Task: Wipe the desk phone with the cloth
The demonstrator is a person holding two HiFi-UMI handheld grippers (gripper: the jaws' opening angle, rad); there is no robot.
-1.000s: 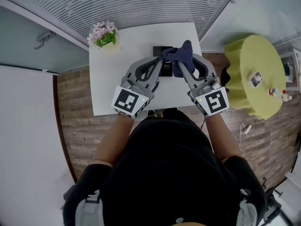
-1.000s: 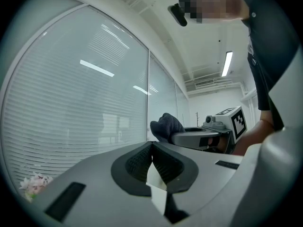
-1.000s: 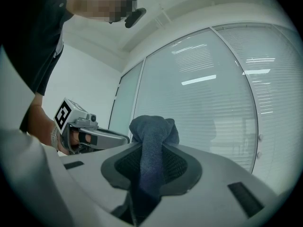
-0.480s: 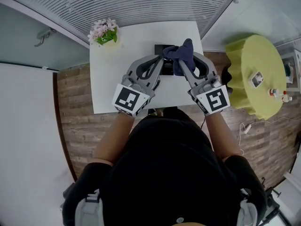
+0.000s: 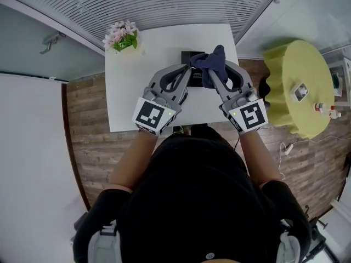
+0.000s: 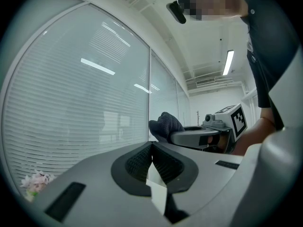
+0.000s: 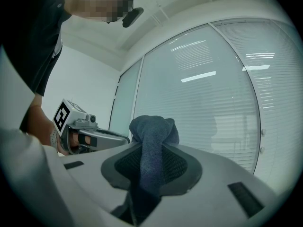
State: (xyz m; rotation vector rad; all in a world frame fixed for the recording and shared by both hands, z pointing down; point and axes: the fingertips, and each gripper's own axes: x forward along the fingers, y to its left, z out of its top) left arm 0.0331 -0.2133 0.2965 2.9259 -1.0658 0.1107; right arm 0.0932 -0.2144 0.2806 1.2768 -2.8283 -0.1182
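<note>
A black desk phone [image 5: 191,55] sits at the far edge of the white desk [image 5: 137,81], partly hidden by the cloth and the grippers. My right gripper [image 5: 210,73] is shut on a dark blue cloth [image 5: 213,63], which bunches up above its tips [image 7: 154,129] over the phone's right side. My left gripper [image 5: 188,73] is beside it over the phone's left side, jaws closed tip to tip [image 6: 152,148] with nothing seen between them. In the left gripper view the right gripper [image 6: 201,137] and the cloth [image 6: 165,124] are close ahead.
A pot of pink flowers [image 5: 120,37] stands at the desk's far left corner. A window with blinds runs behind the desk. A round yellow-green table [image 5: 296,86] with small items stands to the right on the wood floor.
Both grippers stay almost where they were over the phone, with the cloth still held; only a very slight shift in the picture.
</note>
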